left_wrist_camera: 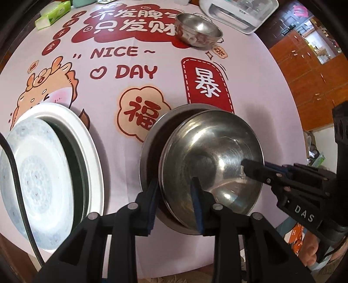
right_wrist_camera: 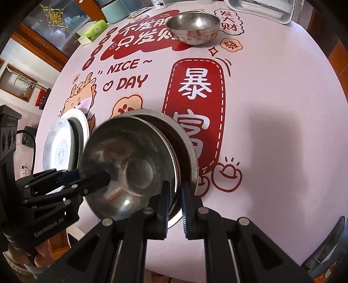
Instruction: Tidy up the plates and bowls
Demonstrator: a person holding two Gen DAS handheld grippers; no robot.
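A steel bowl (left_wrist_camera: 208, 161) (right_wrist_camera: 128, 165) sits tilted in the mouth of a larger steel bowl (left_wrist_camera: 150, 139) (right_wrist_camera: 187, 139) near the table's front. My left gripper (left_wrist_camera: 174, 187) (right_wrist_camera: 91, 175) straddles the upper bowl's near rim, one finger inside and one outside, with a gap at the pads. My right gripper (right_wrist_camera: 175, 191) (left_wrist_camera: 256, 167) is shut on the opposite rim. A patterned plate (left_wrist_camera: 37, 174) (right_wrist_camera: 58, 150) lies on a larger white plate (left_wrist_camera: 87, 139) to the left. Another steel bowl (left_wrist_camera: 198, 30) (right_wrist_camera: 193, 28) stands at the far side.
A printed pink tablecloth (left_wrist_camera: 250, 76) covers the round table. At the far edge stand a green tissue box (left_wrist_camera: 54, 14), a mint cup (right_wrist_camera: 115, 13) and a white appliance (left_wrist_camera: 237, 10). Wooden cabinets (left_wrist_camera: 304, 65) rise beyond the right edge.
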